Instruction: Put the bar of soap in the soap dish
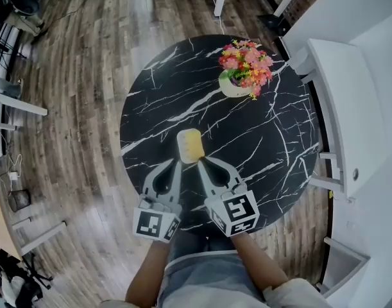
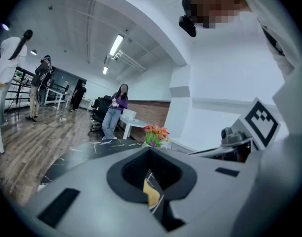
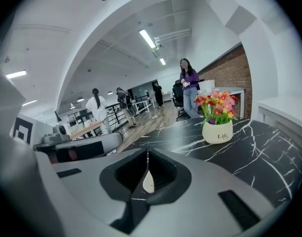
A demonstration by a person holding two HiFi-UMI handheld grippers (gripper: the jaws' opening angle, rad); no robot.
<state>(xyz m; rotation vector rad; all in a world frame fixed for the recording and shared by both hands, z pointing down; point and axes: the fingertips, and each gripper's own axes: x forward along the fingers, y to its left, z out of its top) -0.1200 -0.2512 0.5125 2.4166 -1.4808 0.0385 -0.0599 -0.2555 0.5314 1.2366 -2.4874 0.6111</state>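
A yellow bar of soap (image 1: 192,149) lies in a pale soap dish (image 1: 188,135) near the middle of the round black marble table (image 1: 163,95). Both grippers hover just in front of it, side by side and apart from it. The left gripper (image 1: 178,162) has its jaws together with nothing in them; through the gap behind its tips I glimpse the yellow soap (image 2: 151,194). The right gripper (image 1: 199,164) is shut too and empty, and a pale sliver of the dish (image 3: 148,181) shows through its gap.
A white pot of pink and yellow flowers (image 1: 237,82) stands at the table's far right. White furniture (image 1: 349,108) runs close along the table's right side. Wooden floor surrounds the table, and several people stand far off in the room.
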